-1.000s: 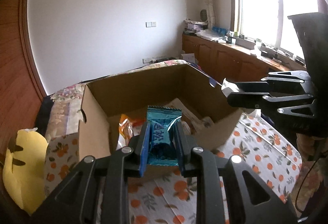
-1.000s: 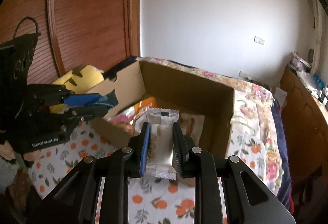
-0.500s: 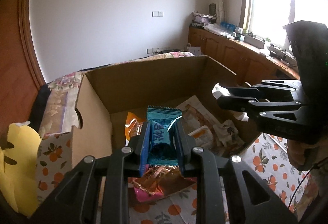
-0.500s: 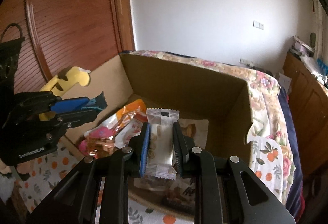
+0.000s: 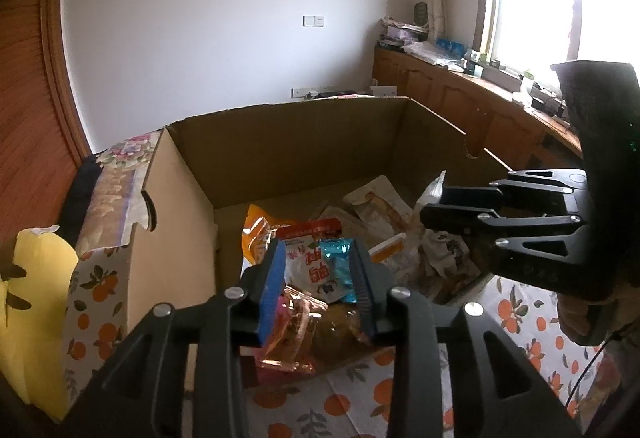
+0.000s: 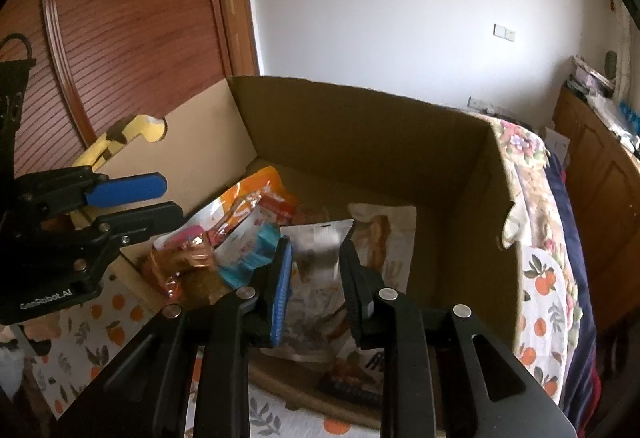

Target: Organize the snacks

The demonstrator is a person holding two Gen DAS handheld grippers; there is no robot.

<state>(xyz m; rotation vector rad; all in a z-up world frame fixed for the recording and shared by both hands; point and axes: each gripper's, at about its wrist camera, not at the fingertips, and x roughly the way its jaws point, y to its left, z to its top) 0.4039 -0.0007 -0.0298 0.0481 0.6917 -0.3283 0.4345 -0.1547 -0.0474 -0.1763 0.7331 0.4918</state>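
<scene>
Your left gripper (image 5: 318, 280) sits low centre of its view, over the open cardboard box (image 5: 288, 141). Its jaws are opening, and the teal snack packet (image 5: 338, 266) is slipping loose against the right pad, so this looks like a release, placed so the packet lands on the pile and not on the orange-print cloth (image 5: 532, 322).

Over to your right gripper (image 6: 316, 274), low centre in its own view: its jaws are opening too. The blurred white snack packet (image 6: 318, 246) between the pads looks already let go and dropping.

Both grippers point down into the box because that's the collection spot. Orange and pink wrappers (image 6: 240, 213) crowd the box's left half, and pale pouches (image 5: 380, 205) lie to the right.
</scene>
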